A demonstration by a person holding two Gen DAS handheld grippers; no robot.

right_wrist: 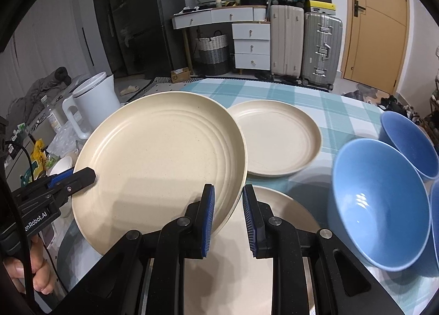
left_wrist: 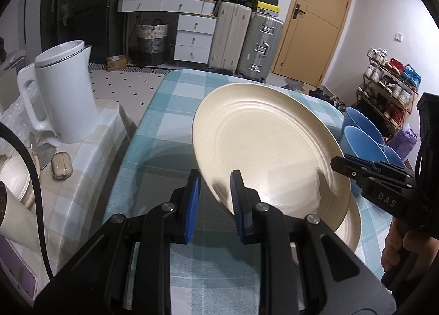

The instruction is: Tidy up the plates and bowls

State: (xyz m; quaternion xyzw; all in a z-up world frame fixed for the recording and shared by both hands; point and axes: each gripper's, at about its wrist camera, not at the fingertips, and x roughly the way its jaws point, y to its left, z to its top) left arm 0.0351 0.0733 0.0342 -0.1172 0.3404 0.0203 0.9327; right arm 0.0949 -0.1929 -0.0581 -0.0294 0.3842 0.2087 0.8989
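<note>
Three cream plates are in my feeds, and one of them, the plate [right_wrist: 159, 156], is up off the table, tilted, with a gripper on either side of it. It is round and matte, faintly speckled, with concentric ridges stepping down from a raised lip to a flat centre.

My left gripper [left_wrist: 215, 175] has the near-left rim between its blue ribbed pads, fingers drawn in narrow around the lip. My right gripper [right_wrist: 228, 187] has the opposite rim the same way. From its own camera I can't quite see the pads touching, but the left view shows its tips pinching the edge, so I take it as gripped.

Directly under the raised plate lies a near plate [right_wrist: 277, 205], flat on the cloth [left_wrist: 164, 112]. A far plate [right_wrist: 277, 136], same colour and ridging, sits beyond it, apart from both. Blue bowls [right_wrist: 381, 205], smooth, glossy and deep-sided, stand grouped to the right, just beside the near plate.

Readable writing: "DAS" in pale letters on the right gripper's black body, and "enRobot.AI" on the left one's, its start cut off.

The cloth is a teal-and-white check, soft-looking weave. A white plastic kettle [left_wrist: 65, 90] with a loop handle stands on a side surface to the left.
</note>
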